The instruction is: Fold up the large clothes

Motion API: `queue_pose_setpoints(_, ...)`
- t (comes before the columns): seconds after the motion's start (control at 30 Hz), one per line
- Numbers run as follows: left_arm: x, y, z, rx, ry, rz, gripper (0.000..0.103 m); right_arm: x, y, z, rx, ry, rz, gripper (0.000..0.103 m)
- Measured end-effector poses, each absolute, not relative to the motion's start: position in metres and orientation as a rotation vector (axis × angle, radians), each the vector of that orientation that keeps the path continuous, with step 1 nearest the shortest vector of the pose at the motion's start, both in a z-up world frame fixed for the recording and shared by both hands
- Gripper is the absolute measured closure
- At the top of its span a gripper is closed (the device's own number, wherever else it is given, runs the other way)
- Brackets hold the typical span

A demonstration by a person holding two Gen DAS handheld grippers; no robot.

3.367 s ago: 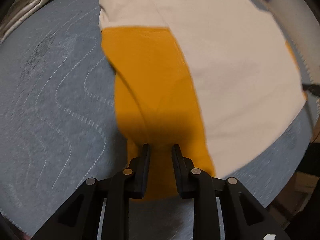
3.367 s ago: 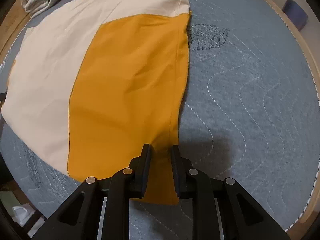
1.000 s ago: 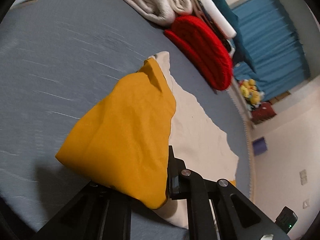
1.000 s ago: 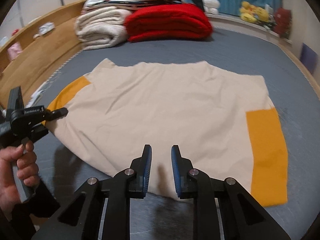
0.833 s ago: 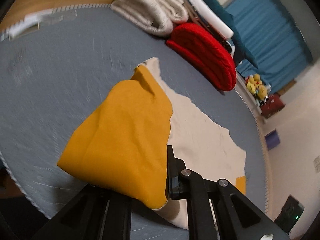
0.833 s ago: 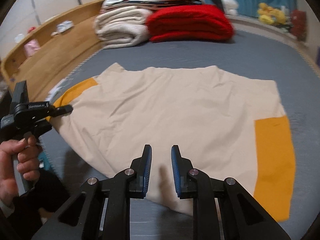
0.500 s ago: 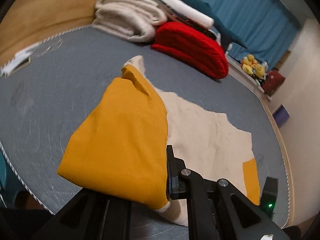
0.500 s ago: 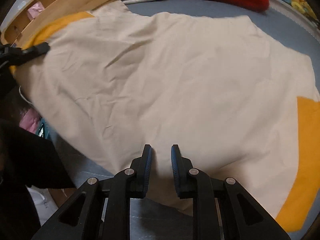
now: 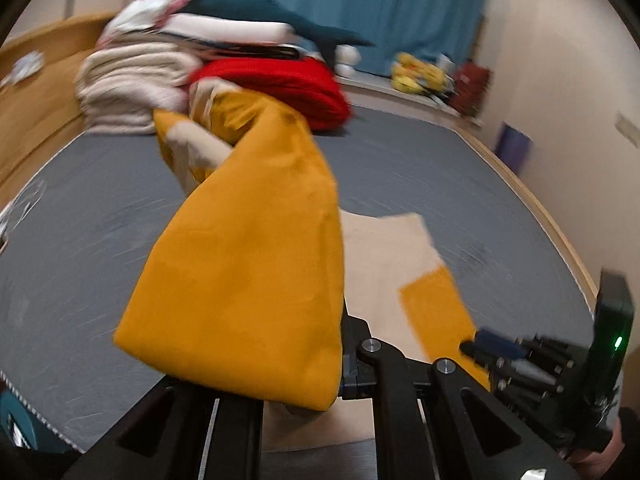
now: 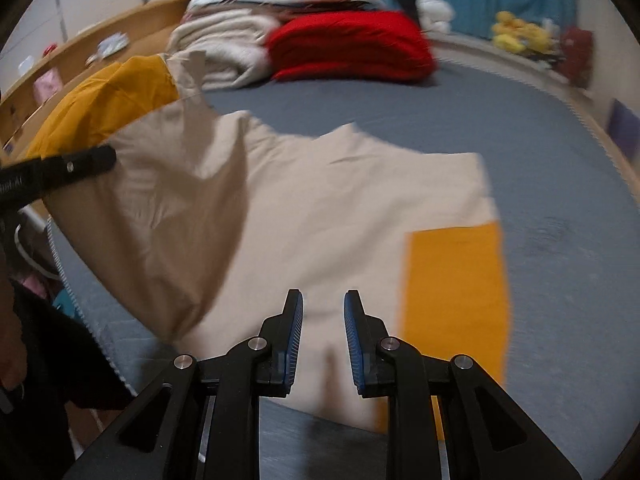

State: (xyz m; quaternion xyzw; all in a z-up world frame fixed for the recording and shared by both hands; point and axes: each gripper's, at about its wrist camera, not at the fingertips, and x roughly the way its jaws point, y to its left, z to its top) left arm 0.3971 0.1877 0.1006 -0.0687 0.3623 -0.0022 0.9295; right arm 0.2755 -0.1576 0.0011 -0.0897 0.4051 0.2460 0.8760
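Cloth is pinched in my left gripper (image 9: pixel 340 356): its jaws are closed on the orange sleeve (image 9: pixel 248 272) of the shirt (image 10: pixel 320 216), and that sleeve drapes over the fingers and hides most of them. The rest of the shirt lies spread on the grey bed (image 9: pixel 420 168), cream body flat, the other orange sleeve near my right gripper (image 10: pixel 323 320). That gripper hovers just above the near hem with a gap between its jaws and nothing gripped; they have just been opening a little.

As I judge it, the step in hand is carrying the lifted side across the body for the first fold. To do it well I should keep the pinch firm, hold the sleeve high enough that the trailing cloth clears the body, and lay it down with its edge in line with the far side. The right gripper could pin the hem so the shirt does not slide.

At the far end of the bed sit a red blanket (image 10: pixel 348 44) and a stack of pale bedding (image 10: pixel 224 48), well apart from the shirt. Nothing blocks the fold, though the right gripper sits close to the path.
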Motion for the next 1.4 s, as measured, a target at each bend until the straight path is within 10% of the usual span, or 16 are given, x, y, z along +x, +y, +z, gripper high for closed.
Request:
queue_pose_setpoints(0.43,0.458,0.011,-0.016,0.091,1.122,-0.288,0.082,0.305,-0.353,0.046,0.158,0.778,0.104,0.080)
queue_pose_setpoints(0.6,0.442,0.043,0.022,0.017,1.090,-0.420,0.059,0.313,-0.352,0.050,0.213,0.786,0.132,0.073)
queue_pose_setpoints(1.07,0.385,0.196,0.026,-0.160,0.998,-0.206,0.054,0.316,-0.241,-0.009,0.003,0.972,0.427,0.053)
queue_pose_setpoints(1.2,0.404,0.210,0.024,-0.281,1.005,-0.183,0.054,0.310,-0.232,-0.023,-0.100,0.948,0.337,0.095)
queue_pose_setpoints(1.4,0.416,0.210,0.014,-0.290,1.048,-0.224,0.054,0.278,-0.261,0.052,-0.007,0.735,0.358,0.101)
